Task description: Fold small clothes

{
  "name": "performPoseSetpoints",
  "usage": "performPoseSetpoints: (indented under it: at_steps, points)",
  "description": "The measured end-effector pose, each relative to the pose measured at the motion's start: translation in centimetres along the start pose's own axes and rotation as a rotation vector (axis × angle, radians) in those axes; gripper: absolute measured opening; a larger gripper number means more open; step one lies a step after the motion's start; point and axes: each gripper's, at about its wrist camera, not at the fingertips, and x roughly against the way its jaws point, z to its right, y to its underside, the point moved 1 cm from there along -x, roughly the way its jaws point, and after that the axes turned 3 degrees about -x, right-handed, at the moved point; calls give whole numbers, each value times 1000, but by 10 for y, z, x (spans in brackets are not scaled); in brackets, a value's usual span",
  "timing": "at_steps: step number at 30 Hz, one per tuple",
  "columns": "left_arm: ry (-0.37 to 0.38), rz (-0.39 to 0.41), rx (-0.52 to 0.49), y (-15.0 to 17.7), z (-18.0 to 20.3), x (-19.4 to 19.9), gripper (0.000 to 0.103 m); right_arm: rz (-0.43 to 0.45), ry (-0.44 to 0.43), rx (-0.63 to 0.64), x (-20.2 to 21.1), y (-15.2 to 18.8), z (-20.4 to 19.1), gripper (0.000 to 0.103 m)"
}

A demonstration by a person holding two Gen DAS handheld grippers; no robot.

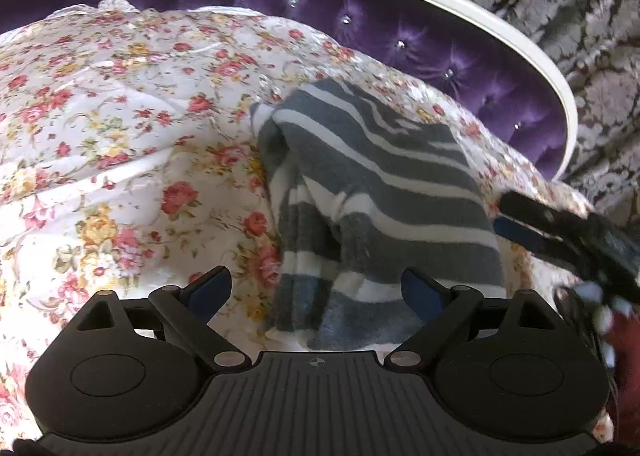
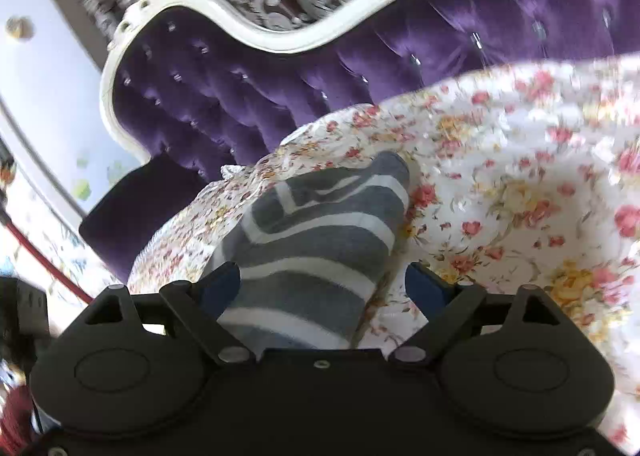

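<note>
We've got one grey-and-white striped knit garment (image 1: 380, 191) lying on the floral bedspread (image 1: 120, 135), up near the purple tufted headboard (image 1: 360, 27). It's bunched, partly doubled over on itself. Can't tell what type of garment it is.

Left gripper (image 1: 316, 292): jaws spread wide, nothing between the pads, sitting at the near edge of the garment. The blue right-side pad (image 1: 420, 292) overlaps the cloth's lower hem in view; contact unclear.

Right gripper (image 2: 324, 284): also spread wide, holding nothing. The cloth runs between its fingers and under the body, so it's straddling one end. In the left wrist view it shows at the garment's right edge (image 1: 560, 232).

Handling, our read:
- Light, soft, floppy knit. No stiffness, so it sags from any pinch point.
- Fuzzy surface, probably not slippery against the pads.
- Bedspread underneath is loose and wrinkled. Risk of pinching it along with the garment.
- Not fragile.

Where to grab:
- Edges or corners, one per gripper, well apart, so the cloth spreads under its own weight.
- Avoid the bunched middle fold (image 1: 304, 183); grabbing there takes multiple layers.
- Near hem for the left, far-right edge for the right looks reasonable.

Fold looks barely started; it needs flattening first.
</note>
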Motion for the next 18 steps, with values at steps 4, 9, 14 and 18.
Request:
performPoseSetpoints:
  at_steps: [4,9,14,18]
  points:
    - [4,-22,-17,0,4,-12,93,-29,-55,-78,-19,0,15,91]
    - [50,5,-44,-6,12,-20,92,-43,-109,-84,-35,0,18,92]
    - [154,-11,-12,-8,17,-28,53,-69,-102,-51,-45,-4,10,79]
    - [211,-52,48,-4,15,-27,30,-80,-54,-69,-30,-8,4,49]
